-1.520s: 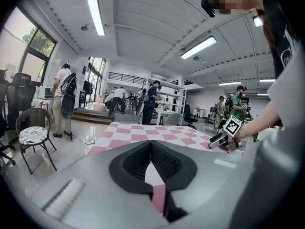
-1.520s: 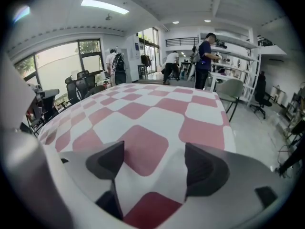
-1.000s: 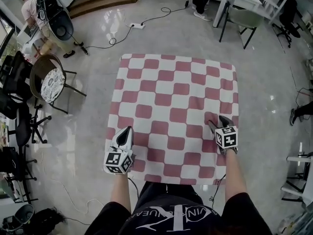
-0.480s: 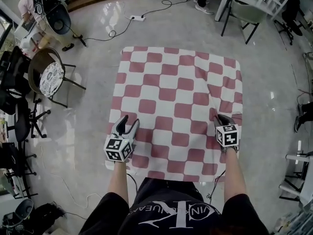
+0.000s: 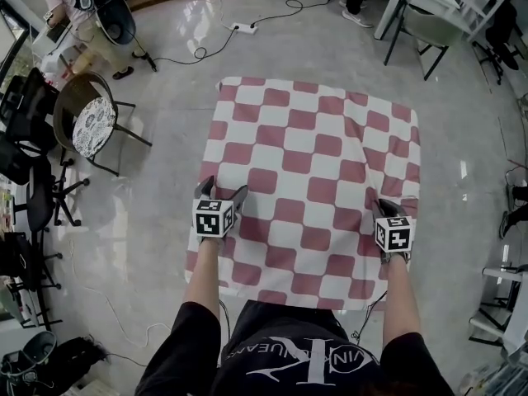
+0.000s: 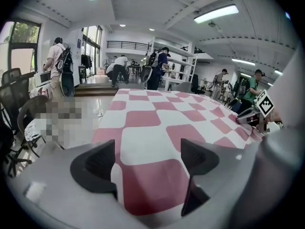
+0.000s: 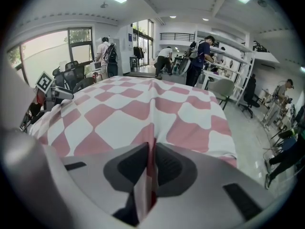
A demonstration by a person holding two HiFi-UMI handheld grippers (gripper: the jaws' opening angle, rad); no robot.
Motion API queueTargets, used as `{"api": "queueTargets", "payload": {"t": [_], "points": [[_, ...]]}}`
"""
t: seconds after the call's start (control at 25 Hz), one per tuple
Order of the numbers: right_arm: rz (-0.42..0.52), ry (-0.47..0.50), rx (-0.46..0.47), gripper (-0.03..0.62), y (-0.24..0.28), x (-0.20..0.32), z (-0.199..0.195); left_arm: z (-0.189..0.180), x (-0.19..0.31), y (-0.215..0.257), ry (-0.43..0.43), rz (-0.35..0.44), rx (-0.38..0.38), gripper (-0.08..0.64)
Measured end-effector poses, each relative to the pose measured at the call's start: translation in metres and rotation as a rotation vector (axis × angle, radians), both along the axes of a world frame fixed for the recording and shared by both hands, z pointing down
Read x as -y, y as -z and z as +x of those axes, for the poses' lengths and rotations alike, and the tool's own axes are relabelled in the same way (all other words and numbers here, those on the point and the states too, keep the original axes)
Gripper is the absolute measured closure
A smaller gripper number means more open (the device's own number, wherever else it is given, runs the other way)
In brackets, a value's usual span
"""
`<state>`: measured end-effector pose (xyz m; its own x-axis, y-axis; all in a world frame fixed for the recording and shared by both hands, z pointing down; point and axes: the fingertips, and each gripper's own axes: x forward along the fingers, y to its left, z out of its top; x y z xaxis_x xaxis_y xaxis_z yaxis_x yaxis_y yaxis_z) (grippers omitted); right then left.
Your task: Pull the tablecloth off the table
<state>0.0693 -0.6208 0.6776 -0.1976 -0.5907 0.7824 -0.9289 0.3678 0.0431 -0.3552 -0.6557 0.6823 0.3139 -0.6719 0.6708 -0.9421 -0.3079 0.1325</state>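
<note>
Head view: tablecloth [image 5: 313,163] covers the table (wholly hidden beneath).

Red-and-white checked fabric tablecloth [image 5: 313,180], spread flat | left tongs [image 5: 223,190] opening above cloth, near-left edge | right tongs [image 5: 382,208] closing on cloth, near-right edge

There is one red and white tablecloth [image 5: 313,163]. There is one round chair [image 5: 91,126] with a patterned cushion. There is one green chair [image 5: 431,30]. One white plug strip [image 5: 245,28] lies on the floor.
</note>
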Motion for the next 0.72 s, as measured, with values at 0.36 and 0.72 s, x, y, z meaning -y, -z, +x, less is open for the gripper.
{"api": "queueTargets", "payload": {"t": [0.36, 0.72], "points": [[0.037, -0.048, -0.016, 0.548, 0.002, -0.002, -0.002, 0.000, -0.002, -0.011, 0.009, -0.076, 0.091, 0.205], [0.063, -0.054, -0.010, 0.565, -0.001, -0.003, -0.002, 0.021, -0.008, -0.014, 0.003, -0.096, 0.122, 0.378]]}}
